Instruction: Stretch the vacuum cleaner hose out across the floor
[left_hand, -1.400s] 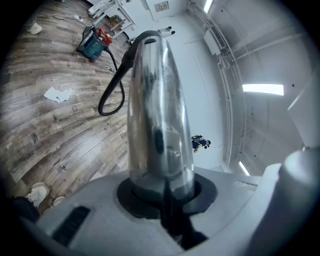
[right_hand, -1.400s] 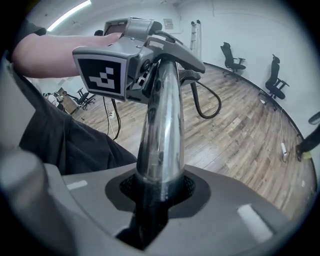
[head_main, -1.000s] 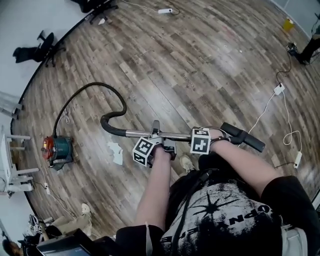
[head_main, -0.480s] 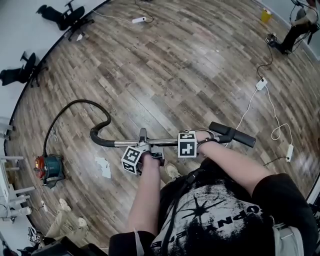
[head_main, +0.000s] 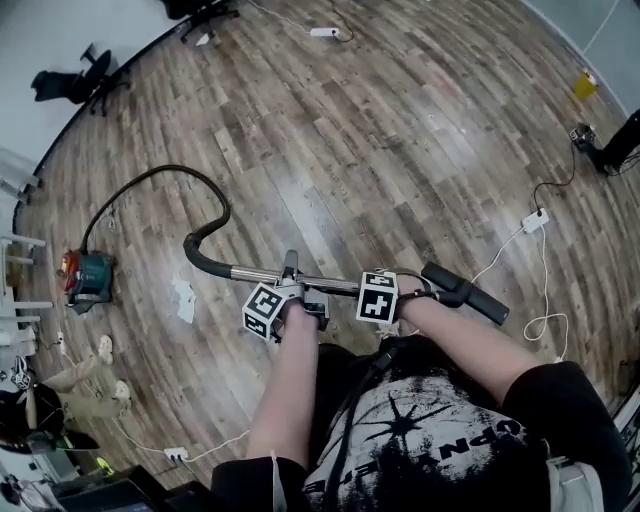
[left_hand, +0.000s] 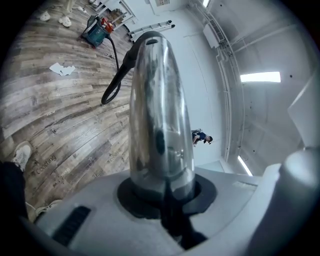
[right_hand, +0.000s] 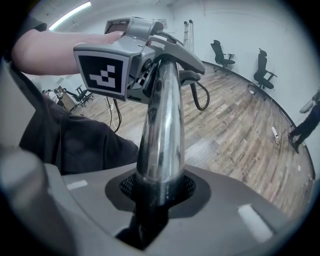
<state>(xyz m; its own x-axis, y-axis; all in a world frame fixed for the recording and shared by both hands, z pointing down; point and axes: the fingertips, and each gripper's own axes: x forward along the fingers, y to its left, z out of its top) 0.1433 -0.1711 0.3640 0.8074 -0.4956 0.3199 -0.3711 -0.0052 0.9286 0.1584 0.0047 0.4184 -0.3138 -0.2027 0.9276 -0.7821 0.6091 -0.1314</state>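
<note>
**A:** So, where is the hose (head_main: 150, 174) relative to the grippers?

**B:** Neither gripper touches it. Both hold the chrome wand (head_main: 340, 284), which runs level across the person's front. The left gripper (head_main: 290, 280) is clamped on the wand's middle. The right gripper (head_main: 392, 285) is clamped on it nearer the black handle (head_main: 465, 292). The wand sits squeezed between each pair of jaws. The hose starts at the wand's left end, well beyond the left gripper. From there it bends up, arcs over the floor (head_main: 400, 130) and drops to the vacuum (head_main: 85, 275) far to the left.

**A:** Does it lie straight?

**B:** No, it is one big curve with a tight hook at the wand end.

**A:** Has anything changed from half a second ago?

**B:** The grips haven't. Both grippers sit at the same places on the wand, the same distance apart. The hose keeps its arc. The head view has swung, so the vacuum now shows higher on the left edge. The paper (head_main: 185, 300) still lies between the vacuum and the wand.

**A:** And the counts?

**B:** Two grippers, one wand, one hose, one vacuum and one scrap of paper. Two chairs (head_main: 75, 85) stand by the far wall.
</note>
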